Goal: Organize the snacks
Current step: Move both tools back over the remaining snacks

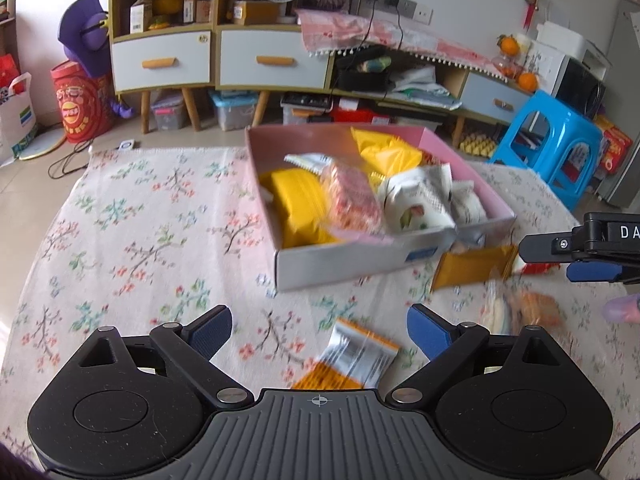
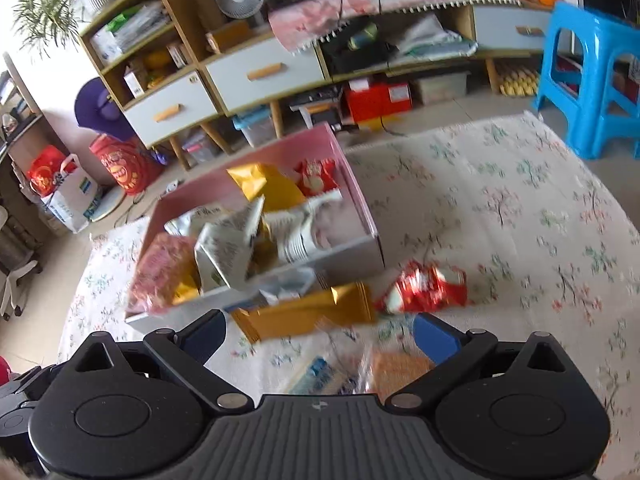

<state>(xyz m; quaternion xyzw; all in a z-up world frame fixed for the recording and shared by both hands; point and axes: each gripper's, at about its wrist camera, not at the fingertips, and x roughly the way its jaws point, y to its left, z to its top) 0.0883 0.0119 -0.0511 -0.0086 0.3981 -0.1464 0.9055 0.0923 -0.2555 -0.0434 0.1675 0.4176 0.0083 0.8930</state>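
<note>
A pink box on the floral cloth holds several snack packs, yellow, white and pink. My left gripper is open and empty above an orange-and-silver pack lying on the cloth. My right gripper is open and empty; it shows in the left wrist view at the right edge. Below it lie a gold pack, a red pack and a clear pack of orange crackers.
A blue plastic stool stands beyond the cloth on the right. Wooden cabinets with white drawers line the wall. Storage bins and a red bag sit on the floor.
</note>
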